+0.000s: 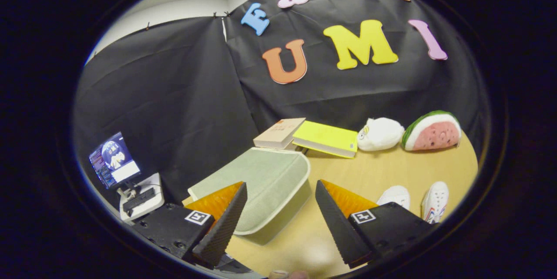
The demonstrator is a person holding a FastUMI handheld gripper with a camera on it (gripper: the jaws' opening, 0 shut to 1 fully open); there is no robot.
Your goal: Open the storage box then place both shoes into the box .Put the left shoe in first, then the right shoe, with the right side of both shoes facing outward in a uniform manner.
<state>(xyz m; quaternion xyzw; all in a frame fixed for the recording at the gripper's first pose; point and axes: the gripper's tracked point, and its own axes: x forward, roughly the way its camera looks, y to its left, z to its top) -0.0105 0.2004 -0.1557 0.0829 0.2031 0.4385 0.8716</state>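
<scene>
The storage box, pale green with a woven-look lid, lies closed on the wooden table, just ahead of my left finger and partly between the two fingers. Two white shoes stand side by side on the table to the right, beyond my right finger, which hides their near ends. My gripper is open, fingers wide apart, nothing held between them; the box's near right corner sits in the gap.
Beyond the box lie a tan book and a yellow-green book. A white plush toy and a watermelon plush sit at the table's far right. A small screen on a stand is off the table's left.
</scene>
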